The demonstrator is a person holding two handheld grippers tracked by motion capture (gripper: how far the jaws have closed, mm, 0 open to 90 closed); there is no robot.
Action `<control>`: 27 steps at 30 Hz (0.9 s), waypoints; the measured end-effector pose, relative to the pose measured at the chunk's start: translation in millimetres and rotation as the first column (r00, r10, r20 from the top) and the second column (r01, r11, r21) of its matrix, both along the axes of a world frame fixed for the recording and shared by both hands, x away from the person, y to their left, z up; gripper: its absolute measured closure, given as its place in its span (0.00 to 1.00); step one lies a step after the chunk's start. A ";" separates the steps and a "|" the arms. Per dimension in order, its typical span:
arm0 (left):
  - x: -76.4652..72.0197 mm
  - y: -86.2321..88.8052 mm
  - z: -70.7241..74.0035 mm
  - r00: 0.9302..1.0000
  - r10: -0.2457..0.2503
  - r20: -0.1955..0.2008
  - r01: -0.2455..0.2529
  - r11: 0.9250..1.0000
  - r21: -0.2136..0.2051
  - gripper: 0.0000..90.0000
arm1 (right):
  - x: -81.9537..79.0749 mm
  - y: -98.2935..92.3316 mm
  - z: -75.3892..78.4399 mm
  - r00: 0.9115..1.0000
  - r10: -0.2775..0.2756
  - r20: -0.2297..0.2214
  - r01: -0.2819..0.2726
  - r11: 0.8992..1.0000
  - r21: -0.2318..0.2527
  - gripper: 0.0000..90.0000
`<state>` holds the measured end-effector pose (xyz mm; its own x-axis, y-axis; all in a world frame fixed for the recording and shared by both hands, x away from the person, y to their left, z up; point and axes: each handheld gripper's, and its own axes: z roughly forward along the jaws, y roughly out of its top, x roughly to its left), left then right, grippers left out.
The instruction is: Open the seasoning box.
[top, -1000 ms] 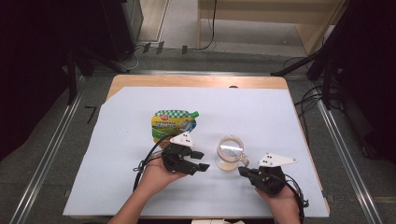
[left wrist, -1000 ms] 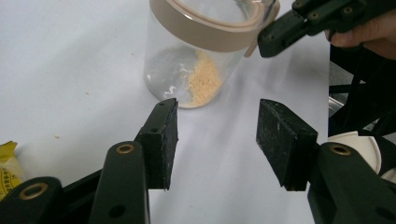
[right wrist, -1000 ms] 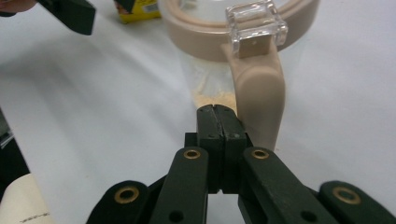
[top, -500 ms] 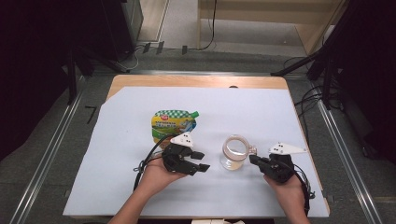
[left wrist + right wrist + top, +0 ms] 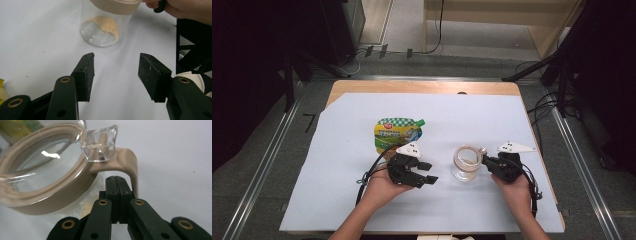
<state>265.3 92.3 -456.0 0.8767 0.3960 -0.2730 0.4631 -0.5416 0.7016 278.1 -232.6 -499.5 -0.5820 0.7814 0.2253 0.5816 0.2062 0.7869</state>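
Clear jar [image 5: 466,162] stands between tools: right tool [image 5: 116,178] pressed together under its beige handle [image 5: 130,163], left tool [image 5: 116,75] apart, empty.

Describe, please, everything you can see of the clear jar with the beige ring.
The jar is clear, glass or plastic, and stands upright on the white sheet. A beige ring wraps its mouth and carries a clear lid with a small tab and a beige curved handle. A little pale powder lies at the bottom. The shut right claw sits just under the handle; the left claw stays apart.
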 end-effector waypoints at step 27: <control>5.2 -12.7 4.1 1.000 0.020 0.020 -0.019 0.999 -0.033 0.31 | -10.6 24.1 -3.2 0.997 0.069 -0.019 -0.070 0.996 -0.048 1.00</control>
<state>270.5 79.6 -451.9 0.8745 0.4043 -0.2679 0.4586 -0.5095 0.7281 267.5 -208.4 -502.7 -0.6314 0.7497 0.1983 0.5780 0.2845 0.7649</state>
